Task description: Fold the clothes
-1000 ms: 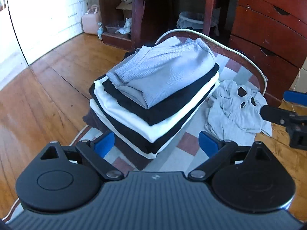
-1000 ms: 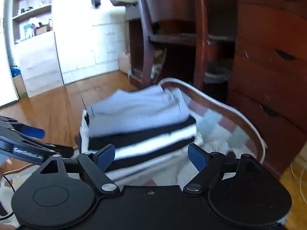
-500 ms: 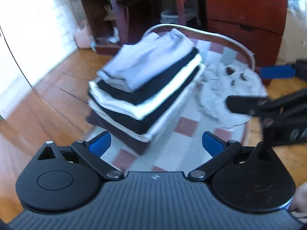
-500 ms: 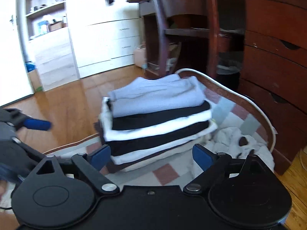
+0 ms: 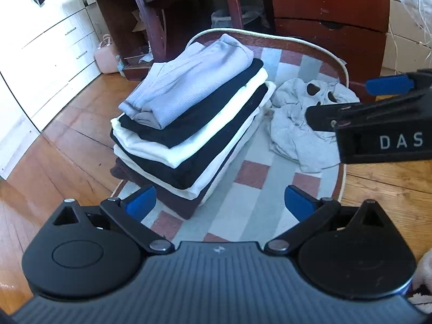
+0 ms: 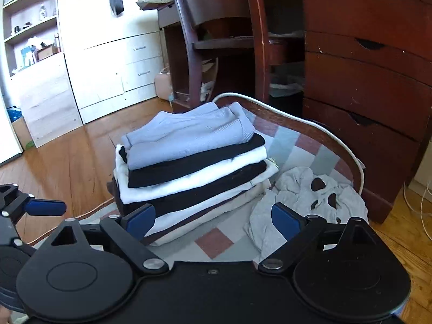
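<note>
A stack of folded clothes [image 5: 189,124] [image 6: 189,162] sits on a checked rug [image 5: 251,172] [image 6: 213,240], with a pale blue garment [image 5: 194,81] [image 6: 186,135] on top and black and white layers below. Beside it to the right lies a crumpled grey garment [image 5: 302,127] [image 6: 305,202] with dark patches. My left gripper [image 5: 220,202] hovers open before the stack, nothing between its blue pads. My right gripper [image 6: 213,218] is open too, low in front of the stack and the grey garment. In the left wrist view the right gripper [image 5: 378,108] reaches in over the grey garment.
A dark red chest of drawers [image 6: 364,81] stands behind the rug, with a wooden chair [image 6: 221,40] next to it. White cabinets [image 6: 108,67] line the far wall. A pink container [image 5: 106,59] rests on the wooden floor [image 5: 67,135].
Both grippers' jaws have spread a little wider. The left gripper has shifted and rolled, so the stack sits further left in its view. The right gripper now reaches in further over the grey garment.
</note>
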Demonstrator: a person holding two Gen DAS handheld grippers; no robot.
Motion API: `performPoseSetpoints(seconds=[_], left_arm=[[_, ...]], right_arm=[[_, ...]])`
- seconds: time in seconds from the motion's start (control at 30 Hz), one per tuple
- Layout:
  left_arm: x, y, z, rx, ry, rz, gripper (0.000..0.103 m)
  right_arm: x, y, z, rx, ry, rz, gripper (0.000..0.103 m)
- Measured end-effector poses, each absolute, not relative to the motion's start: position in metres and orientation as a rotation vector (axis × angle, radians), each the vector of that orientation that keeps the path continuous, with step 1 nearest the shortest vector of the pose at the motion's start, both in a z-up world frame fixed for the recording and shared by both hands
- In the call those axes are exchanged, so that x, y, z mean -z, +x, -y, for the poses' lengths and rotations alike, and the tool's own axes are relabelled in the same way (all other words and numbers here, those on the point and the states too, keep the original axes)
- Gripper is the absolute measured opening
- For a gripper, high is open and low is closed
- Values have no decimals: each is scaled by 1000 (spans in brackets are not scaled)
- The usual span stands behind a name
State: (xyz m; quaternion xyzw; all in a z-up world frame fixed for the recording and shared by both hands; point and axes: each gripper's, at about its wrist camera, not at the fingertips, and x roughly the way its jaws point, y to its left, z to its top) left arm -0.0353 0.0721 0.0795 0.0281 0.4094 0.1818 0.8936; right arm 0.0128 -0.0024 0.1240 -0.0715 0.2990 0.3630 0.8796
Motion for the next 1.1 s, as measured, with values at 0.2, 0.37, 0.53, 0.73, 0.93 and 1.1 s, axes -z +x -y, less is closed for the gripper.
performPoseSetpoints(seconds=[0.2,0.37,0.53,0.73,0.93,1.1], left_arm=[[-80,-40,-76,-408,58,-851,103],[-80,-41,-79,-400,28,-856,103],[-80,-42,-77,-398,28,-857,103],[-83,-44,-71,-387,41,-844,103],[-86,-48,-70,-397,59,-833,103],[-88,-48,-75,-425,87,-810,103]], right_arm=[[-115,12,-3,-735,-216,-668,95],[-112,6,-7,-750,-247,-681,95],[-113,2,-8,-763,-264,-673,95],[-113,1,-6,-773,-251,-679,95],[-113,3,-3,-773,-242,-683,95],[-113,3,0,-761,-225,-683,95]])
